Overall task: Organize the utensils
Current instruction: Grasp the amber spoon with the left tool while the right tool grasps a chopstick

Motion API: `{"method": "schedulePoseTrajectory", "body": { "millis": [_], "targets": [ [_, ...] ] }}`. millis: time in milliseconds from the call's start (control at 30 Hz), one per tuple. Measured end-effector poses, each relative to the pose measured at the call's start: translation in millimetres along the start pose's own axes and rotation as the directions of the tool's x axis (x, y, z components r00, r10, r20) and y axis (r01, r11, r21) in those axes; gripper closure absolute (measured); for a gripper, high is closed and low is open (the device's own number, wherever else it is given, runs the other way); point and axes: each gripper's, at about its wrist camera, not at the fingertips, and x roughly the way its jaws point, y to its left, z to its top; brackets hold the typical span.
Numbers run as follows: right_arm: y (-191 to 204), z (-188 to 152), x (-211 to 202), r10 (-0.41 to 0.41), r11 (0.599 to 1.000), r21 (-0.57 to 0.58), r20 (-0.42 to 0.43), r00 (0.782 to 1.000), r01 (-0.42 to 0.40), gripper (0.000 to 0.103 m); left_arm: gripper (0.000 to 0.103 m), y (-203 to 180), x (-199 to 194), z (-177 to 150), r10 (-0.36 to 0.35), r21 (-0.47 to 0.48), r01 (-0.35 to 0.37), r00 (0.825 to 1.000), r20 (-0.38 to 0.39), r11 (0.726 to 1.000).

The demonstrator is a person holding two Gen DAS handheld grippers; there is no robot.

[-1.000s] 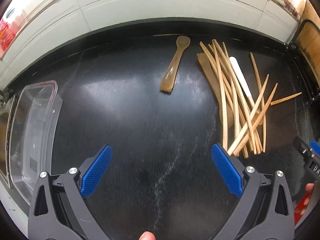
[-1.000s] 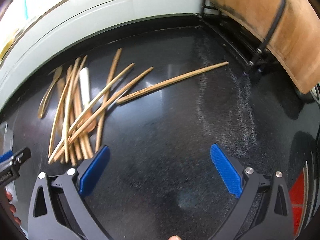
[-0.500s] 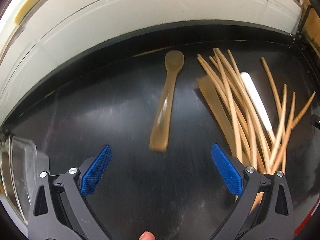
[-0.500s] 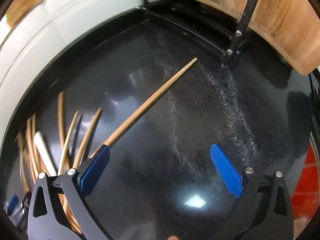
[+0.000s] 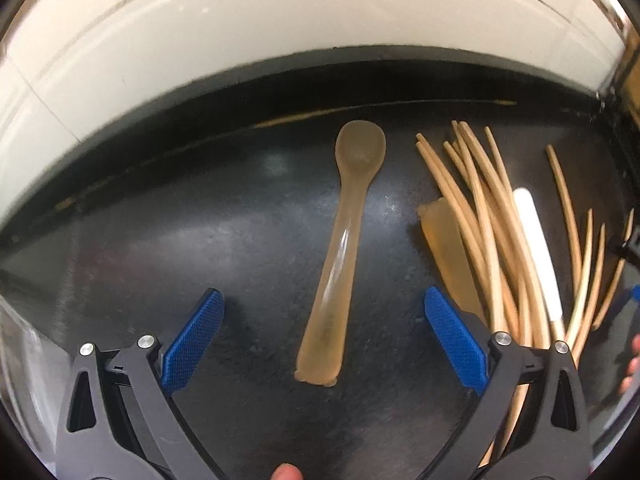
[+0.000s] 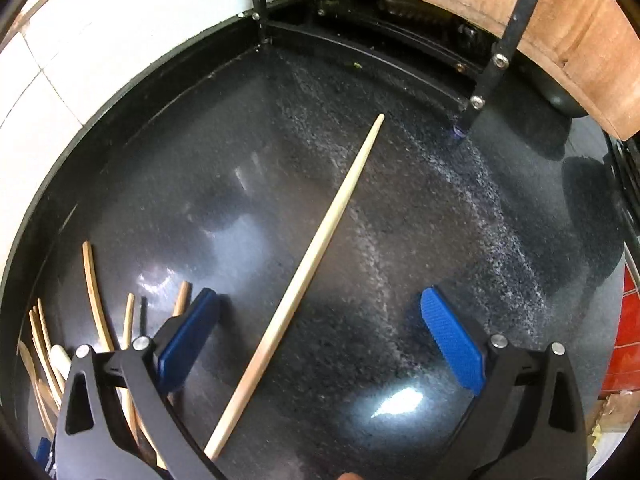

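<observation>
One unmarked spoon [image 5: 344, 240], loose chopsticks [image 5: 492, 240]

Looked like a home kitchen to me. The bench [image 6: 420, 240] was a dark, speckled stone-type slab, shiny enough to throw back the overhead light, and it ran up against a wall of white tiles [image 6: 52, 80] with visible grout lines. Eating stuff was scattered on it: a heap of wooden chopsticks [image 5: 492, 240], a tan plastic spoon [image 5: 340, 248], something white [image 5: 536, 248] buried in the heap, plus a lone chopstick [image 6: 308, 268] off to the side. A thick wooden cutting board [image 6: 580, 36] stood in a black metal rack [image 6: 492, 72] in the corner.
</observation>
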Motion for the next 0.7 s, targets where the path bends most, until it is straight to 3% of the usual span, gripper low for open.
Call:
{"method": "schedulePoseTrajectory", "body": {
  "millis": [233,467,500,533,567,600,700],
  "targets": [
    [2.7,0.2,19.3,0.012,1.000,-0.028,0.054,0.998,-0.011,0.005,0.005,0.8,2.5,6.3,-0.002,0.017,0.002,1.000,0.025,1.000],
    [14.3,0.5,33.3,0.033,0.997,-0.073,0.030,0.999,-0.030,0.005,0.008,-12.5,-1.2,5.8,-0.017,0.048,0.013,0.996,0.083,0.999],
    [16.8,0.6,35.2,0.049,0.995,-0.093,0.039,0.998,-0.046,0.014,0.013,-12.9,-4.4,4.8,-0.022,0.056,0.016,0.995,0.102,0.998],
    [15.4,-1.0,33.9,0.069,0.990,-0.126,0.068,0.995,-0.060,0.028,0.040,-16.5,-7.6,2.0,-0.029,0.074,0.019,0.991,0.129,0.997],
    [20.2,-2.1,31.4,0.092,0.983,-0.169,0.095,0.991,-0.075,0.078,0.089,-20.3,-13.1,1.0,-0.038,0.110,0.019,0.985,0.166,0.994],
    [26.8,-2.3,33.0,0.132,0.973,-0.198,0.082,0.988,-0.114,0.093,0.090,-21.8,-14.6,-0.6,-0.028,0.132,0.005,0.985,0.170,0.991],
    [36.8,-3.1,38.2,0.204,0.954,-0.233,0.049,0.978,-0.188,0.095,0.091,-26.8,-15.2,-1.3,-0.027,0.184,-0.009,0.981,0.192,0.983]
  ]
}}
